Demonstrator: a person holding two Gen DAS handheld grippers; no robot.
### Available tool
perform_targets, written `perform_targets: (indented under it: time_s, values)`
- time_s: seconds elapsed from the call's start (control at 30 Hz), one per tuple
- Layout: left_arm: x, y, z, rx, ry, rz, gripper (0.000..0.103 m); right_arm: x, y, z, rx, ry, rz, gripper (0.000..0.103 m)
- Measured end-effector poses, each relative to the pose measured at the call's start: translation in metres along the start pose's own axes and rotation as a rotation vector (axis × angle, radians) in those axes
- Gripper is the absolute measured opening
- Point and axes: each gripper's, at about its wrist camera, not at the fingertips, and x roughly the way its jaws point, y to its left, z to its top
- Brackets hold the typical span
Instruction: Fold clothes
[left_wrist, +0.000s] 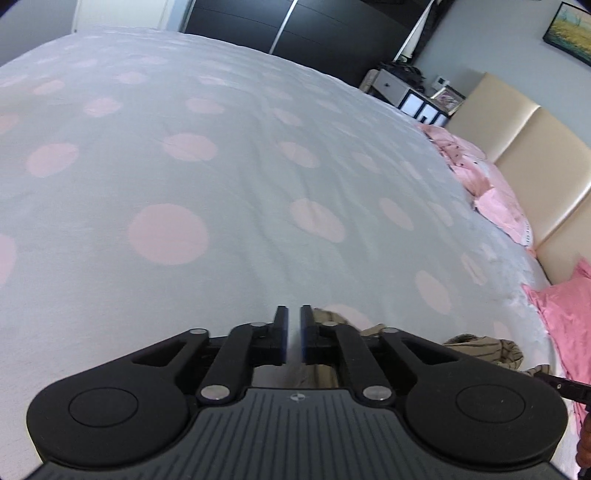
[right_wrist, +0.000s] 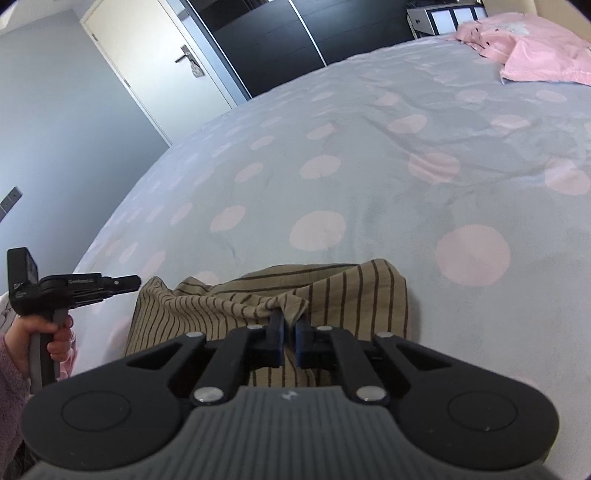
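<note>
While you hold both tools over the bed (right_wrist: 424, 192), note that its grey cover with pink dots fills most of each view. Your left wrist view alone shows the beige padded headboard (left_wrist: 528, 147) and a framed picture (left_wrist: 570, 35) on the wall; your right wrist view alone shows the white door (right_wrist: 147, 62) and the grey wall beside it. Both views show the dark wardrobe (left_wrist: 295, 33) and the pink pillows (right_wrist: 535, 55) at the head of the bed.

The striped tan garment (right_wrist: 332, 295) lies crumpled on the cover. Your right view shows it in full, directly under the tool; your left view shows only scraps of it past the linkage.

Your right gripper (right_wrist: 290, 325) has its jaws nearly together, pinching a raised fold of the garment. Your left gripper (left_wrist: 293, 325) shows a narrow gap with nothing between the pads, only bare cover beyond. Your right view also shows the left gripper from the side, tip just beside the garment's edge, with your left hand (right_wrist: 48, 336) on its handle.
</note>
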Motion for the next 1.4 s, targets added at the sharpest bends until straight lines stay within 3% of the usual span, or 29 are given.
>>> perform_targets:
  time_s: [0.07, 0.27, 0.43, 0.57, 0.7, 0.77, 0.83, 0.87, 1.03, 1.17, 1.27, 1.4]
  values:
    - [-0.017, 0.001, -0.004, 0.016, -0.011, 0.016, 0.024, -0.001, 0.011, 0.003, -0.001, 0.022, 0.009, 0.006]
    - [-0.083, -0.01, -0.035, 0.1, -0.013, 0.029, 0.031, 0.002, 0.067, 0.008, -0.044, 0.083, 0.06, 0.006]
    - [-0.129, -0.02, -0.065, 0.155, -0.034, -0.009, 0.038, 0.029, 0.116, 0.006, -0.069, 0.16, 0.067, 0.006]
    - [-0.137, -0.019, -0.074, 0.147, -0.03, -0.023, 0.038, 0.063, 0.14, 0.007, -0.036, 0.213, 0.07, 0.006]
    - [-0.14, -0.015, -0.077, 0.127, -0.02, -0.028, 0.038, 0.087, 0.159, 0.007, -0.066, 0.211, 0.034, 0.007]
    - [-0.139, -0.015, -0.078, 0.128, -0.016, -0.028, 0.038, 0.095, 0.165, 0.007, -0.084, 0.211, -0.003, 0.018]
    - [-0.138, -0.014, -0.079, 0.132, -0.006, -0.029, 0.038, 0.094, 0.165, 0.007, -0.074, 0.213, 0.002, 0.039]
    - [-0.138, -0.014, -0.08, 0.135, -0.001, -0.028, 0.038, 0.09, 0.164, 0.007, -0.071, 0.207, 0.01, 0.04]
    - [-0.137, -0.014, -0.088, 0.154, 0.026, -0.011, 0.038, 0.058, 0.153, 0.005, -0.084, 0.173, 0.021, 0.039]
    - [-0.138, -0.017, -0.09, 0.162, 0.038, -0.014, 0.039, 0.027, 0.138, -0.022, -0.148, 0.162, -0.015, 0.038]
    - [-0.14, -0.019, -0.093, 0.171, 0.044, -0.011, 0.039, 0.011, 0.132, -0.055, -0.232, 0.163, -0.07, 0.015]
    - [-0.144, -0.024, -0.096, 0.158, 0.055, -0.007, 0.039, 0.012, 0.133, -0.101, -0.295, 0.2, -0.065, 0.014]
